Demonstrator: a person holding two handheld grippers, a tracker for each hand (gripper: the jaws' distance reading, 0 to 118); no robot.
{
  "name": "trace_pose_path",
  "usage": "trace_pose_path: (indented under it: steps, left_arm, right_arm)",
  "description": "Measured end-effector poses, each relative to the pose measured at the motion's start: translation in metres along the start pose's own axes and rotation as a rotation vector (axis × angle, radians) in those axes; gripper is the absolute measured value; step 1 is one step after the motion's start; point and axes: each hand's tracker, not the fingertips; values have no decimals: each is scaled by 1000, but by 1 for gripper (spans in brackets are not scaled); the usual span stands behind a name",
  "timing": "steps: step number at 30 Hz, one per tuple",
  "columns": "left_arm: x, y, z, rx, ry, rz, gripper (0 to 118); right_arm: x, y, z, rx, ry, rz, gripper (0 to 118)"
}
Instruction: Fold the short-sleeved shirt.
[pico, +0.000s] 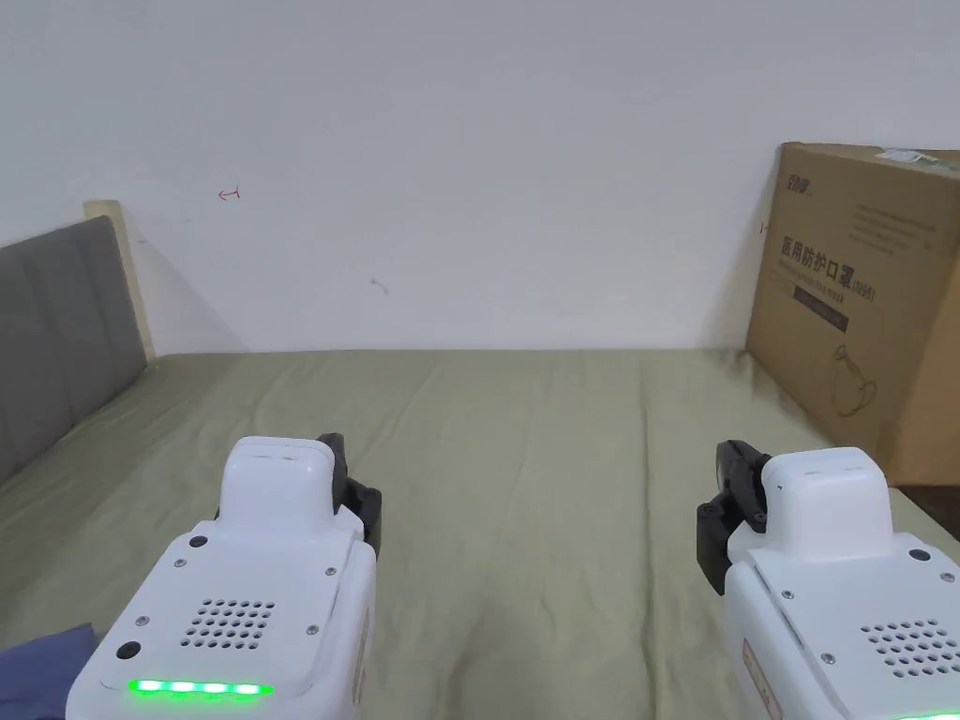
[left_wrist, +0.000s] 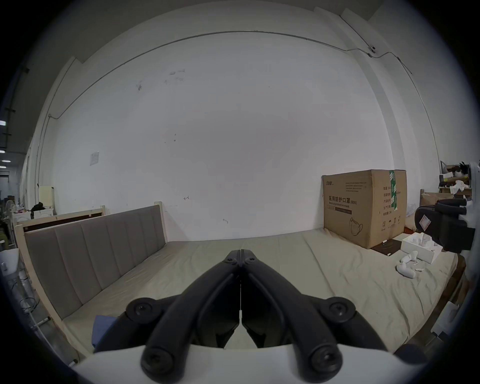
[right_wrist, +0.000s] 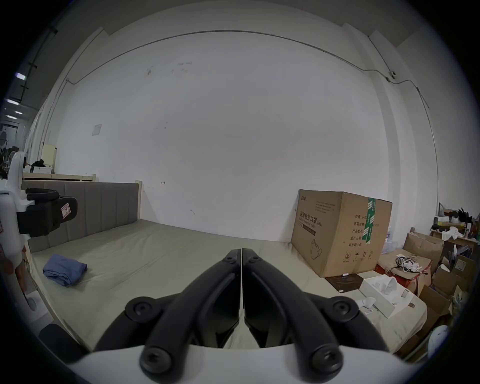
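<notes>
Head view over a bed sheet (pico: 525, 450), olive green, lightly creased. 2 white grippers low in frame: left gripper (pico: 352, 487) with a green light strip (pico: 200, 688) lit, right gripper (pico: 729, 511) level with it, well apart. Jaw tips hidden behind both housings. Blue shirt (pico: 37, 670) at bottom left corner, just beside left gripper. Grey headboard (pico: 56, 319) left, cardboard box (pico: 858, 309) right, against white wall (pico: 469, 141).

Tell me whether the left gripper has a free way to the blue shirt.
Probably yes: the blue shirt lies alone on the bed sheet, with nothing between it and the left gripper, whose jaws are closed and empty.
</notes>
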Motion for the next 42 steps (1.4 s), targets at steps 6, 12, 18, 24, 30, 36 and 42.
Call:
trace_pose_path:
  steps: [6,12,18,24,30,36,42]
  left_arm:
    - [-2,0,1,0,2,2,0]
    - [-4,-2,2,0,8,6,0]
    - [-6,-4,1,1,16,18,1]
    - [-5,-8,1,-3,-1,16,7]
    - [-7,-9,-3,-24,3,34,103]
    - [-5,-12,1,-2,0,4,118]
    - [-5,-8,-1,-15,-50,36,118]
  right_arm:
    - [-1,-1,-1,-4,-2,0,0]
    - [-2,-2,-1,-6,-7,-3,0]
    - [-1,-5,-2,-13,-9,-16,0]
    - [2,-6,-4,-8,0,-52,52]
    - [1,-7,-3,7,-11,-32,104]
    - [1,-6,-3,26,-17,-48,117]
    - [-3,-4,-2,36,-19,-24,118]
